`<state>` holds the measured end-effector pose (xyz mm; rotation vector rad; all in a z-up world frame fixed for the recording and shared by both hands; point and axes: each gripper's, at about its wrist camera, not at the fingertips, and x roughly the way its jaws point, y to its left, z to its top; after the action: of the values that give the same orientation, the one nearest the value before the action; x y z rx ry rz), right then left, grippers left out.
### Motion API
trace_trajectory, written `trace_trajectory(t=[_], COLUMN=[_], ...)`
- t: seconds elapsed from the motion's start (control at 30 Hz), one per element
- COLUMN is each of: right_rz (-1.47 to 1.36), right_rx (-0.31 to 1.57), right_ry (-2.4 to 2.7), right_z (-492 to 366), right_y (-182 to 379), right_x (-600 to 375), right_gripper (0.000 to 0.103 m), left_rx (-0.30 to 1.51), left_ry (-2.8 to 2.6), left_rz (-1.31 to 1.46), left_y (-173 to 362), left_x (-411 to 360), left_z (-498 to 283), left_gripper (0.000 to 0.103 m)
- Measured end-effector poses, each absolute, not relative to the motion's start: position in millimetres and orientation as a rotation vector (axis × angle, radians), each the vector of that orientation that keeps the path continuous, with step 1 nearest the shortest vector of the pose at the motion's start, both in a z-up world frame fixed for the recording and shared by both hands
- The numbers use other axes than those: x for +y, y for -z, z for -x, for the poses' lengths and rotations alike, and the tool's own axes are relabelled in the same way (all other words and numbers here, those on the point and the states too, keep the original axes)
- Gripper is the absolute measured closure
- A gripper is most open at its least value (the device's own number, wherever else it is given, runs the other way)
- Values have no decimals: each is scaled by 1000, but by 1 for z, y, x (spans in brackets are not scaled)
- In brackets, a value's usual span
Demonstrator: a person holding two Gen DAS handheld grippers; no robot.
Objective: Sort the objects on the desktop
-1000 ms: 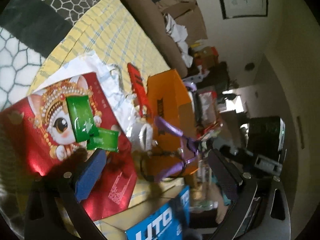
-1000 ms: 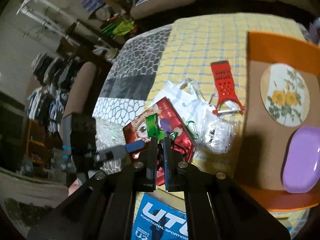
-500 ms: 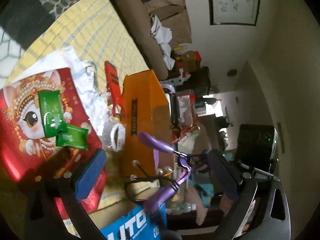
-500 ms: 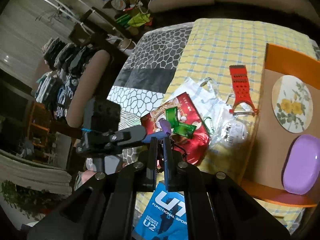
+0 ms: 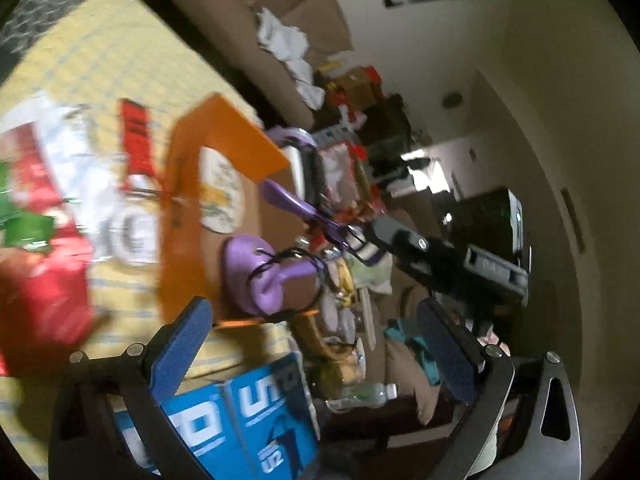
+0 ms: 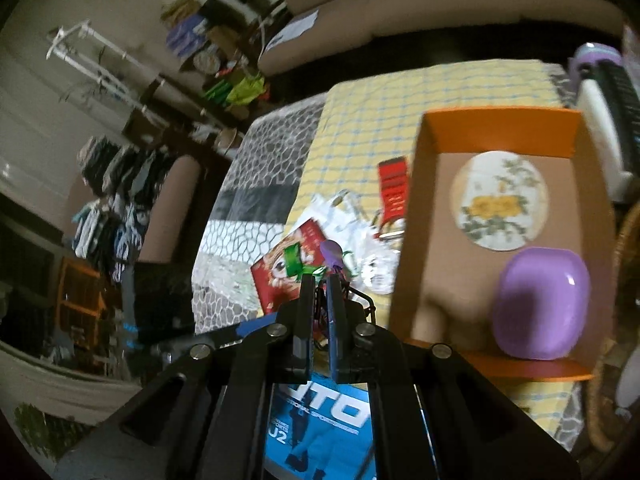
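While right gripper pinches purple-handled tool with dangling black cord, aloft near orange box, we judge it light, stiff, cord snag-prone; grip handle mid-length; left gripper spread, empty.

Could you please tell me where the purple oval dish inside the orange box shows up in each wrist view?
Left wrist: the purple oval dish sits just below centre, partly crossed by a dangling black cord.
Right wrist: it lies at lower right, in the near end of the orange box.
Shared landmark: the round flowered plate beside it in the box.
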<state>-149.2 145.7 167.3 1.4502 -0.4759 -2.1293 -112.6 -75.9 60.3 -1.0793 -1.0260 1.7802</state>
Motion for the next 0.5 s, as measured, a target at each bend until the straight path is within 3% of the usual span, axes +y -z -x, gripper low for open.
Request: trace_trajectory(t=[0.5], right_rz=[-1442], right_rx=[-518], right_ry=[2202], right_z=[129], right_y=[-193], right_x=[205], right_gripper=[97], left_rx=[-648], left_ry=[-1853], left_rz=[887], left_y=[-118], left_x=[30], left_z=[91], left_gripper=[0])
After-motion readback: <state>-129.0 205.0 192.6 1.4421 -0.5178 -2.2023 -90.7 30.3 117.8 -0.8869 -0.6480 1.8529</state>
